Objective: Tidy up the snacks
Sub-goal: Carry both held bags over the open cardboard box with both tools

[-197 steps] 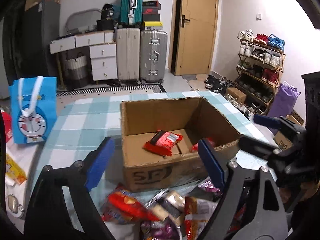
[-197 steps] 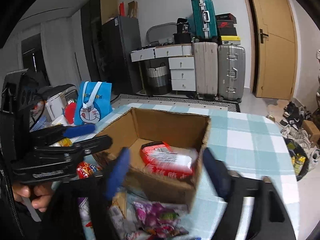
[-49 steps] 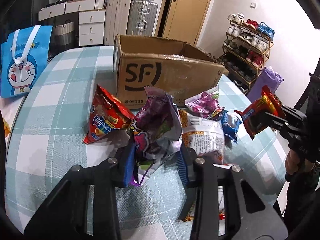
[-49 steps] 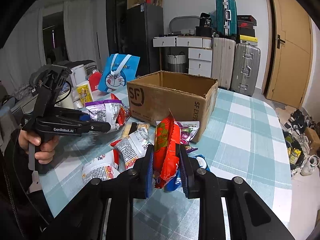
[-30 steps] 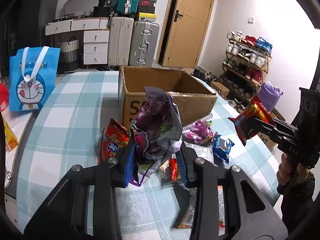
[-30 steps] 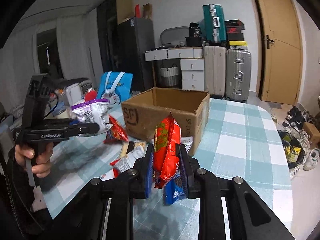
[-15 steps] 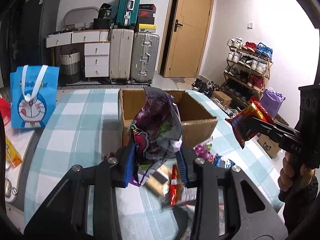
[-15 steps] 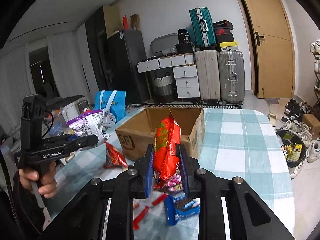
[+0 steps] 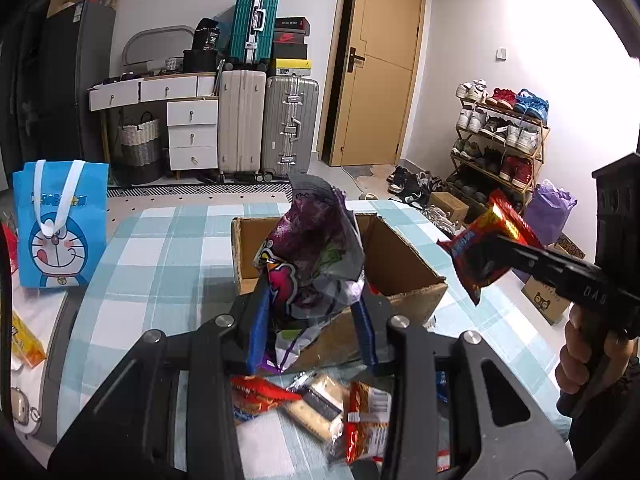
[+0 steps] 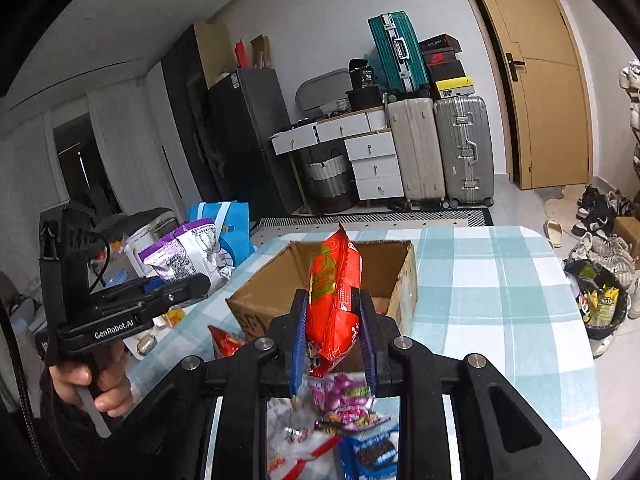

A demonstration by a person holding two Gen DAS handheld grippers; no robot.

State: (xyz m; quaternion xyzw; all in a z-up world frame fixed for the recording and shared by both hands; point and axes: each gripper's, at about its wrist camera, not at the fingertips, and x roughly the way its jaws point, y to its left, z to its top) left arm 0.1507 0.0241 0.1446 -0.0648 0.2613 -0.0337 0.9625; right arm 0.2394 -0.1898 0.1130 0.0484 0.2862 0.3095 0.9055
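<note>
The open box (image 9: 404, 276) stands on the checked counter (image 9: 160, 248), ahead of and below both grippers, its mouth facing up. The left gripper (image 9: 312, 320) has its jaws closed tight on a purple bag (image 9: 312, 248), which stands upright between the pads with its long axis vertical and covers the near-left part of the box mouth in the left wrist view. The right gripper (image 10: 332, 336) has its jaws pinched on a red bag (image 10: 332, 300), also upright, its top in line with the box opening in the right wrist view. Neither bag looks to be over the opening yet; both seem short of the near wall, the right one perhaps a little closer to the rim. The coming move is likely forward over the near edge, then a release. More snacks (image 9: 320, 404) lie loose on the counter by the near edge, below the jaws, not yet sorted.
</note>
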